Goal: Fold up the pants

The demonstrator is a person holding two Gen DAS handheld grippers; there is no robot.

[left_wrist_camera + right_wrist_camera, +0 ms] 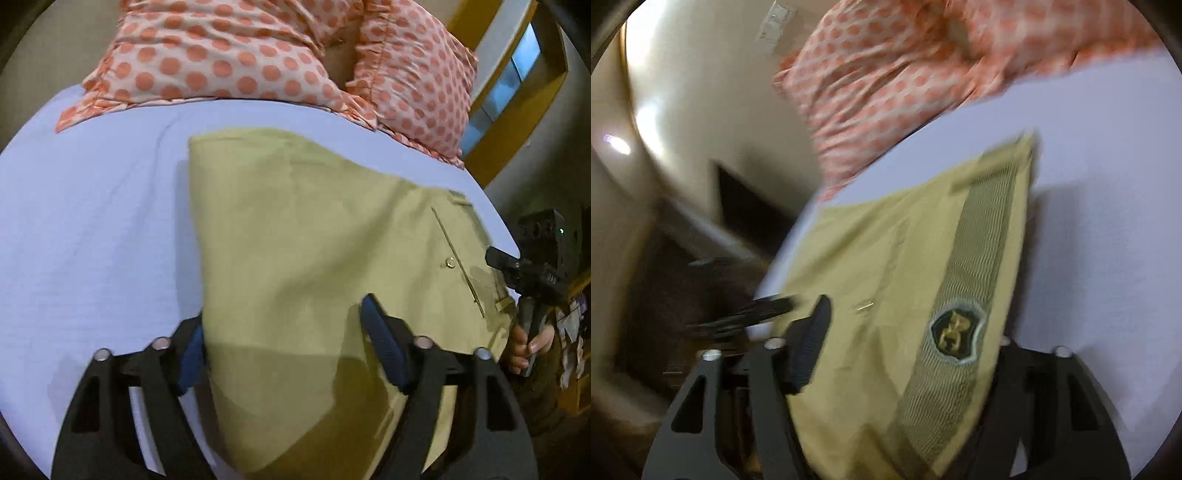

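Khaki pants (295,236) lie folded on a pale blue bed sheet (92,221), with a back pocket and button at the right. My left gripper (284,343) is open, its jaws wide apart; cloth passes between them and over the left blue pad (192,354). My right gripper shows at the bed's right edge (517,269), held by a hand. In the blurred right wrist view the pants (905,277) show a mesh waistband with a dark label (955,332). My right gripper (905,350) is open, with the waist cloth lying between the jaws and hiding the right finger.
Two pillows with orange dots (229,55) lie at the head of the bed, also in the right wrist view (886,74). A yellow window frame (517,110) stands at the right. The bed edge drops to a dark floor (683,295) on the left.
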